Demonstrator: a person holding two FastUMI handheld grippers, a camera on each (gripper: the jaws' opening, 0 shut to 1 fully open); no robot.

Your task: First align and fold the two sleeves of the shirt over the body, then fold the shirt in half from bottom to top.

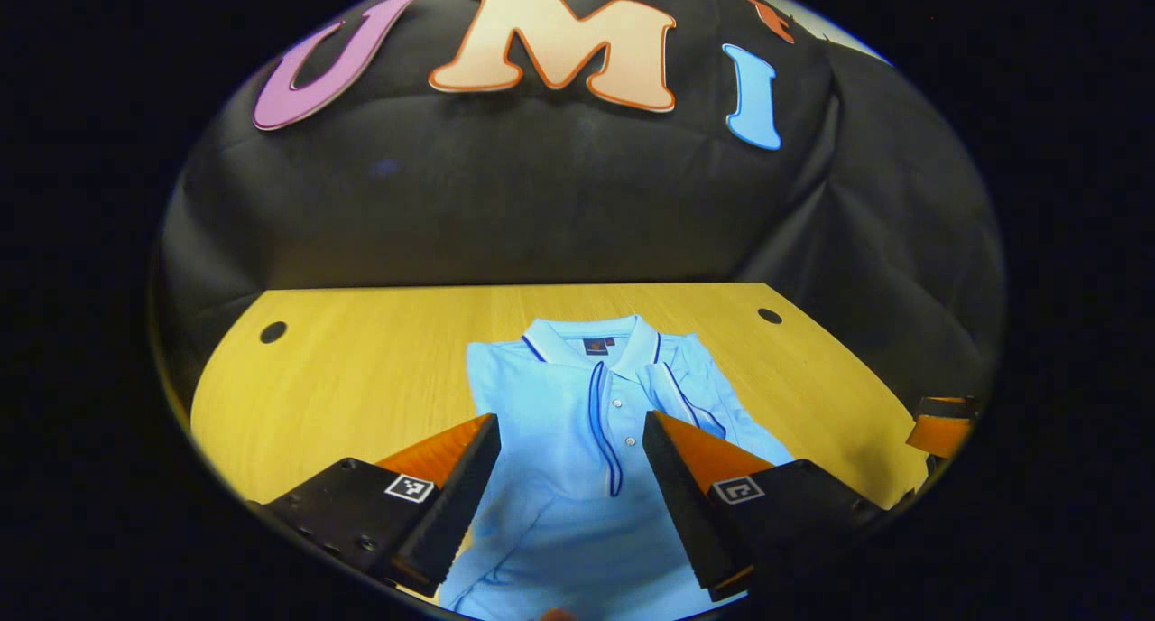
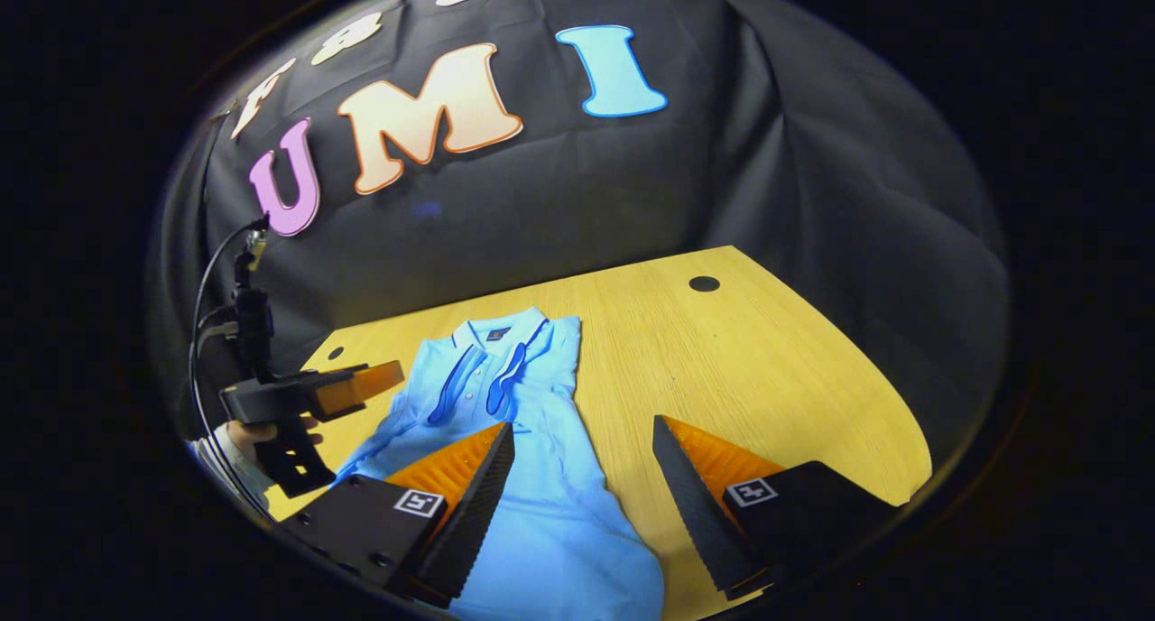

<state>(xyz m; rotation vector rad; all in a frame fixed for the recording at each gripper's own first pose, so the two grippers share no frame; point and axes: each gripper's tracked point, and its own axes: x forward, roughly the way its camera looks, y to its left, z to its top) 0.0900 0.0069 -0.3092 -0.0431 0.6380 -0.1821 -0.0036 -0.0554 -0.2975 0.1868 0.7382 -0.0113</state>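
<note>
One shirt lay flat on one table, two sleeves already folded over the body, collar toward the back wall, long axis front to back. Two grippers: left gripper and right gripper both hovered above it, jaws spread, gripping nothing.

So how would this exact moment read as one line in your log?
shirt: flat on table, sleeves folded in | left gripper: open, above shirt | right gripper: open, over shirt edge

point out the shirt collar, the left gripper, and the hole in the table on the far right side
shirt collar (image 1: pixel 588 337), left gripper view, on the collar's middle.
left gripper (image 2: pixel 307 395), right gripper view, on its body.
hole (image 2: pixel 704 283), right gripper view, on the dark opening in the table (image 2: pixel 767 368).
</note>
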